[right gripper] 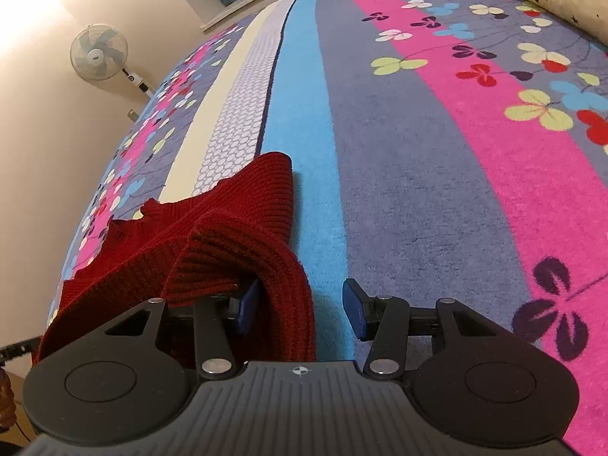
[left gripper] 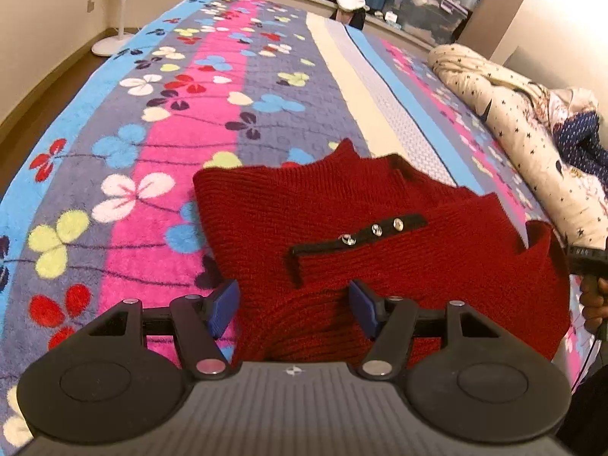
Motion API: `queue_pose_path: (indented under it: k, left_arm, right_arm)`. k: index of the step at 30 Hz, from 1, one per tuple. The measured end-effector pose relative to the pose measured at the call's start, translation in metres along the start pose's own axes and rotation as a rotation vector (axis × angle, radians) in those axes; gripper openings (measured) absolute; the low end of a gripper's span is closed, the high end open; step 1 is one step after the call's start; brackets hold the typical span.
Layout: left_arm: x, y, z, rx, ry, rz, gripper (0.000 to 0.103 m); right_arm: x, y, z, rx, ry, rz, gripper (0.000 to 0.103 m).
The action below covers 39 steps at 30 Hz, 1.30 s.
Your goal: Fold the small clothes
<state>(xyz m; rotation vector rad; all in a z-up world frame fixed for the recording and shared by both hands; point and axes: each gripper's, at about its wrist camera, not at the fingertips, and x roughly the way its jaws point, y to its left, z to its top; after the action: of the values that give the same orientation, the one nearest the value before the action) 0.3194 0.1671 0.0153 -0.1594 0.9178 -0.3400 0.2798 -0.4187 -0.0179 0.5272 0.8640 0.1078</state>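
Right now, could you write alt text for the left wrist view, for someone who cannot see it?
A red knitted sweater, partly folded, lies on a flowered bedspread. The left hand-held gripper hangs open over its near edge. A rolled quilt lies at the right.

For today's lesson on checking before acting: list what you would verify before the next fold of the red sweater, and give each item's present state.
1. Red sweater lies on the blanket: ok.
2. Left hand-held gripper open, sweater between its fingers, not pinched: ok.
3. Right hand-held gripper open, sweater edge draped over its left finger: not ok, could snag.
4. Sweater flat and smooth: not ok, the right edge is bunched.
5. Button strip faces up: ok.
6. Bare blanket beside the sweater: ok.
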Motion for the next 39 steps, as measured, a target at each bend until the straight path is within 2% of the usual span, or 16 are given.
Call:
queue_pose_path:
  k: [4, 7, 8, 9, 12, 13, 15, 17, 20, 22, 24, 26, 29, 31, 39]
  left_arm:
    - [-0.009, 0.008, 0.002, -0.004, 0.003, -0.006, 0.069]
    - [-0.006, 0.012, -0.002, -0.004, 0.061, -0.023, 0.067]
    - [-0.007, 0.011, -0.003, 0.010, 0.056, -0.024, 0.063]
    - [-0.007, 0.009, -0.003, 0.026, 0.048, -0.027, 0.055]
    - [-0.007, 0.004, -0.005, 0.058, 0.038, -0.024, 0.036]
    - [-0.007, 0.003, -0.006, 0.062, 0.037, -0.017, 0.032]
    - [-0.007, 0.004, -0.005, 0.060, 0.029, -0.008, 0.013]
    - [-0.011, 0.004, -0.003, 0.059, 0.007, -0.016, 0.007]
    - [-0.023, 0.013, 0.004, 0.000, -0.074, -0.025, 0.006]
    - [-0.029, 0.033, 0.008, -0.146, -0.133, -0.001, 0.006]
    - [-0.026, 0.057, 0.006, -0.328, -0.128, 0.026, 0.006]
    - [-0.015, 0.070, 0.002, -0.409, -0.064, 0.046, 0.006]
    - [0.003, 0.066, -0.001, -0.365, 0.052, 0.116, 0.007]
    - [0.004, 0.064, -0.001, -0.366, 0.050, 0.118, 0.007]
    - [0.001, 0.073, 0.000, -0.421, 0.020, 0.094, 0.007]
  right_arm:
    - [-0.001, 0.001, -0.001, -0.021, -0.007, -0.007, 0.051]
    - [-0.001, 0.004, -0.001, -0.040, -0.011, 0.001, 0.041]
    - [-0.002, 0.005, -0.001, -0.048, -0.012, 0.010, 0.033]
    - [-0.001, 0.007, -0.001, -0.057, -0.012, 0.019, 0.027]
    - [-0.002, 0.014, -0.002, -0.106, -0.023, 0.011, 0.018]
    - [-0.002, 0.016, -0.002, -0.114, -0.025, 0.012, 0.017]
    - [-0.003, 0.018, -0.002, -0.133, -0.034, 0.007, 0.014]
    - [-0.004, 0.020, -0.002, -0.150, -0.044, 0.007, 0.013]
    - [-0.013, 0.018, 0.001, -0.126, -0.090, 0.042, 0.011]
    - [-0.025, 0.011, 0.006, -0.046, -0.158, 0.096, 0.011]
    - [-0.031, 0.002, 0.010, 0.036, -0.203, 0.138, 0.011]
    - [-0.022, -0.005, 0.010, 0.095, -0.161, 0.100, 0.011]
    - [-0.002, -0.012, 0.005, 0.132, -0.042, 0.020, 0.012]
    - [0.003, -0.011, 0.002, 0.124, -0.017, 0.000, 0.012]
    - [0.002, -0.012, 0.002, 0.120, -0.016, -0.005, 0.016]
